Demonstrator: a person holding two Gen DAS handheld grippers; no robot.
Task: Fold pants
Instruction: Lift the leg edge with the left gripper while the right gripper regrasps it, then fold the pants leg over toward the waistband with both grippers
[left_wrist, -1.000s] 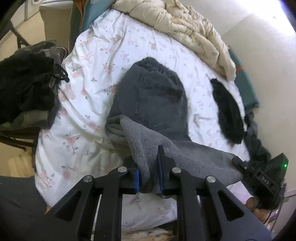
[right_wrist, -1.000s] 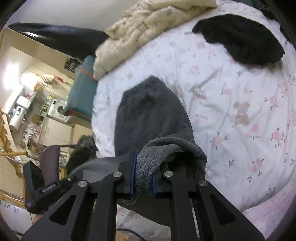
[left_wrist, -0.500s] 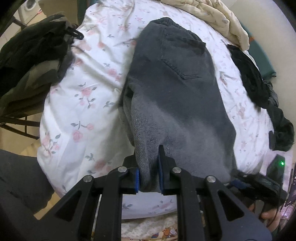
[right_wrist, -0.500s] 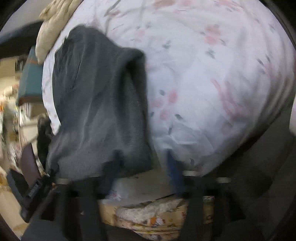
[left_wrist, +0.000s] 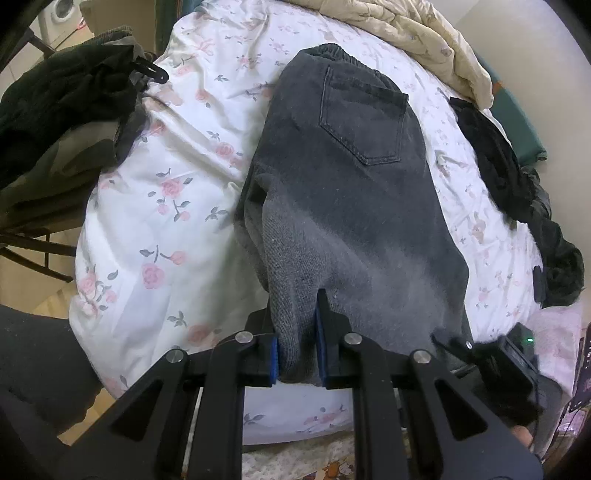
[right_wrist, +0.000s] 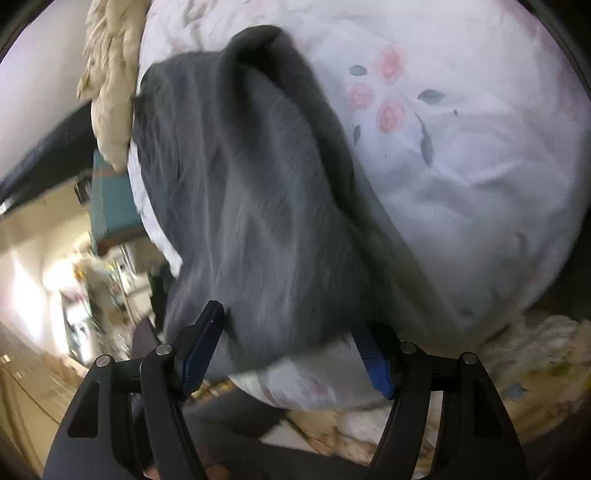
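Observation:
Dark grey pants (left_wrist: 354, 192) lie folded on the bed, back pocket up and waistband at the far end. My left gripper (left_wrist: 293, 308) is shut on the lighter grey near edge of the fold, close to the bed's front edge. In the right wrist view the pants (right_wrist: 251, 192) fill the middle, blurred. My right gripper (right_wrist: 290, 323) stands open and tilted, its blue pads (right_wrist: 373, 362) apart, with the pants' near edge loose between them and neither pad pressing on it.
The bed has a white floral sheet (left_wrist: 166, 166). A cream duvet (left_wrist: 424, 40) is bunched at the far end, a black garment (left_wrist: 495, 162) lies right of the pants, and dark clothes (left_wrist: 62, 110) are heaped on a chair at the left.
Both grippers came down and laid the lifted grey end over the pants on the bed. The right gripper rolled, opened and let go of the fabric; the left keeps its grip.

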